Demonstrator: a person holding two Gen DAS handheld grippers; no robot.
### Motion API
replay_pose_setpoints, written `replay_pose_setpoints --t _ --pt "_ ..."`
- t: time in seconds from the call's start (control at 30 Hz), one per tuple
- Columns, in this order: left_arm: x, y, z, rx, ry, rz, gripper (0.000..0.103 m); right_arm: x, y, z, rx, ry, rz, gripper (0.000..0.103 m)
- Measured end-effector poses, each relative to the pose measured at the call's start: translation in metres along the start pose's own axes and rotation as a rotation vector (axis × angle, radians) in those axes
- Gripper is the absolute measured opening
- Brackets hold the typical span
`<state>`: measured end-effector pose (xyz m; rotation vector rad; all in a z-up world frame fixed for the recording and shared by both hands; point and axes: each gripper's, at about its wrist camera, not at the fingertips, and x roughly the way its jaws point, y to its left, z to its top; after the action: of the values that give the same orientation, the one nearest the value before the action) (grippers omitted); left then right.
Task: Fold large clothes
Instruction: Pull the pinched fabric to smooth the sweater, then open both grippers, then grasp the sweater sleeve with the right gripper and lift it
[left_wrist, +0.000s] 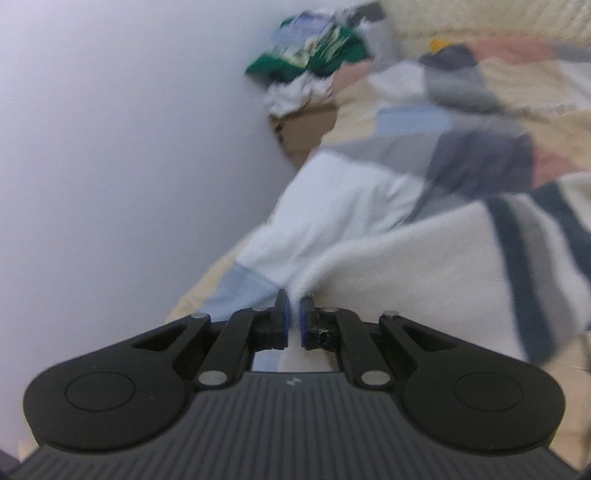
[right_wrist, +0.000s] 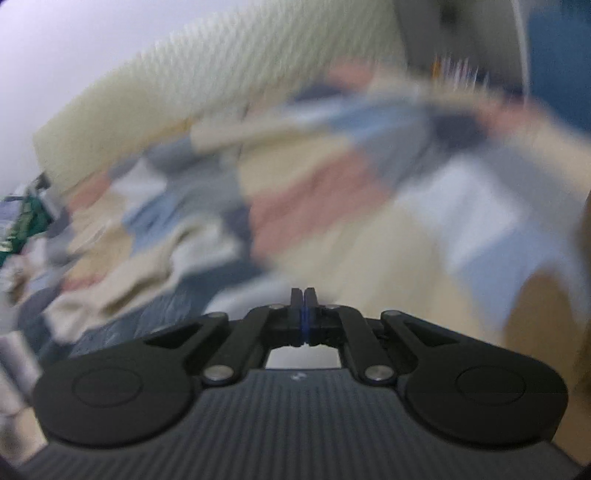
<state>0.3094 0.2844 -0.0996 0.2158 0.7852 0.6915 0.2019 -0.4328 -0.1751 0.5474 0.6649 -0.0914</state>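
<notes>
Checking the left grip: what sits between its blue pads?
In the left wrist view, an edge of the fuzzy white garment with dark stripes is pinched in the left gripper.

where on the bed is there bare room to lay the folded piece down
The patchwork bedspread looks bare between the white garment pinched in the left gripper and the cream headboard. In the right wrist view its pink and beige patches also look free, though blurred. Crowded: the clothes pile by the wall.
</notes>
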Motion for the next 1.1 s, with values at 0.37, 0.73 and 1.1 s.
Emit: replay_pose_setpoints --t 0.37,0.73,1.1 --pt "0.016 0.0 -0.058 -0.136 0.142 -0.203 0.052 0.016 0.019 -0.01 -0.052 0.069 0.034 0.007" --pt "-0.106 -0.023 -0.098 -0.278 0.282 -0.623 0.06 -0.015 0.016 -0.011 -0.055 0.029 0.026 0.073" --pt "-0.186 -0.165 -0.133 -0.149 0.258 -0.836 0.06 -0.014 -0.005 -0.043 -0.052 0.111 -0.144 0.078"
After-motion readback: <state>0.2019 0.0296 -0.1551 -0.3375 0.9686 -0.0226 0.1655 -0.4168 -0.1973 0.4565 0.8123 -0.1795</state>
